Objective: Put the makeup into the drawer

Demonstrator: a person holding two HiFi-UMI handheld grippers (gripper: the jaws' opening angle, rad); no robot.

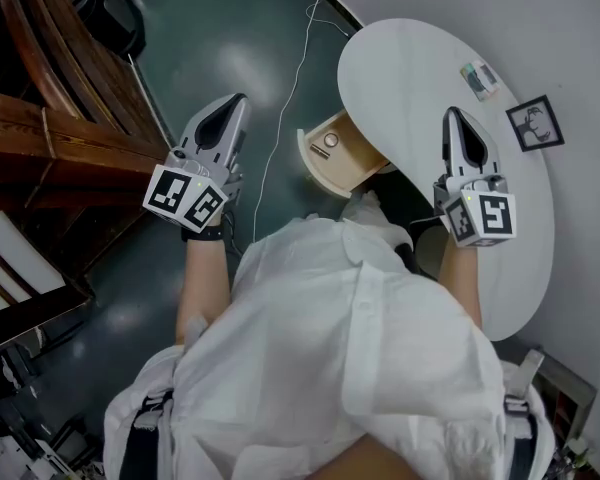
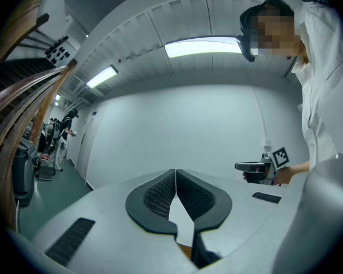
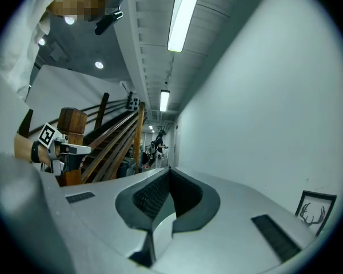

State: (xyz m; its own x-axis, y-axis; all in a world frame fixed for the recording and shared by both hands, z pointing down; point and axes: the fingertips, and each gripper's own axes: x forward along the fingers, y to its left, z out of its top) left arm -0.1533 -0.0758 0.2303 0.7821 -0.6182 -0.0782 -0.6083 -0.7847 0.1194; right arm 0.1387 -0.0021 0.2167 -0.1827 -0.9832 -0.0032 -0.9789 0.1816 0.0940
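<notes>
A small makeup packet (image 1: pixel 480 78) lies on the white oval table (image 1: pixel 400 58) near its far edge. Under the table's left rim a round-fronted wooden drawer (image 1: pixel 352 171) stands pulled out, with a small round thing (image 1: pixel 330 140) lying inside. My left gripper (image 1: pixel 242 99) hangs over the dark floor left of the drawer, shut and empty; its pads meet in the left gripper view (image 2: pixel 175 172). My right gripper (image 1: pixel 449 114) hovers over the table, below the packet in the picture, also shut with nothing held (image 3: pixel 170 170). Both point level.
A wooden stair post and banister (image 1: pixel 60 138) fill the left side. A white cable (image 1: pixel 290 98) trails across the floor past the drawer. A framed deer picture (image 1: pixel 536 123) leans at the wall by the table's right edge. People stand far down the corridor (image 3: pixel 154 144).
</notes>
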